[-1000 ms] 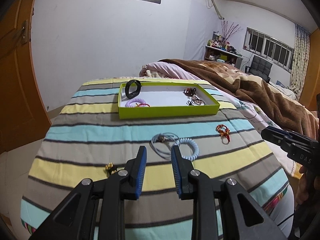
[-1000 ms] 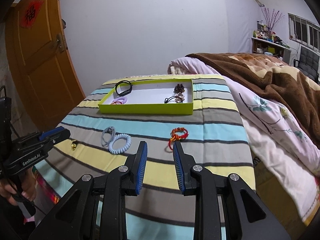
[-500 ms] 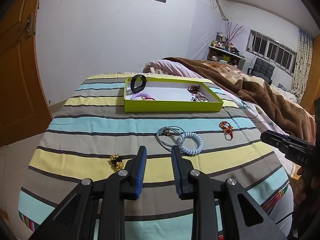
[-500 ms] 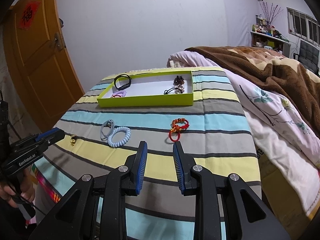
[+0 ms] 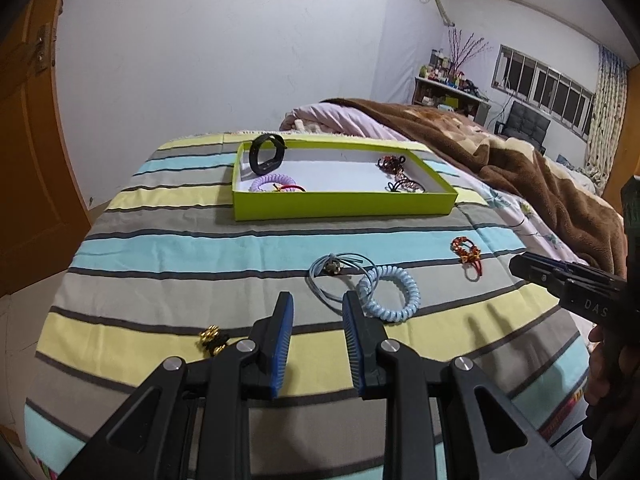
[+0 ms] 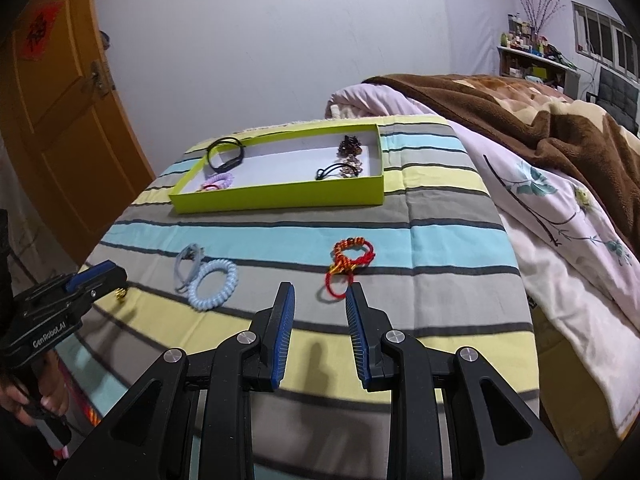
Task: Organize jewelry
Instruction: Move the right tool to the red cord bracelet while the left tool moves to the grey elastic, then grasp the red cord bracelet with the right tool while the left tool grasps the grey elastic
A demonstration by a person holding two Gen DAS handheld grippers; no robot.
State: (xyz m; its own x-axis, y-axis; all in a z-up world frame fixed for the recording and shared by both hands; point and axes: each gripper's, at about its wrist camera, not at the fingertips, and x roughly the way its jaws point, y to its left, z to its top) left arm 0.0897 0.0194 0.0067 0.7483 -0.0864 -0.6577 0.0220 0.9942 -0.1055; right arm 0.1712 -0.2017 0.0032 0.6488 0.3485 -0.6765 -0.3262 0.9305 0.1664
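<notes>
Tray (image 5: 344, 205) holds black band (image 5: 267, 153), hair ties (image 5: 276, 185).

**Dim indoor light, heavy fisheye bend**

We see soft, cool, even room light in both views. Faint shadows of the right gripper (image 6: 320, 300) fall on the striped cloth (image 6: 440, 216). Walls and door (image 6: 60, 128) curve near dark, vignetted corners. Near edges of the cloth blur slightly; the centre stays sharp.
</notes>
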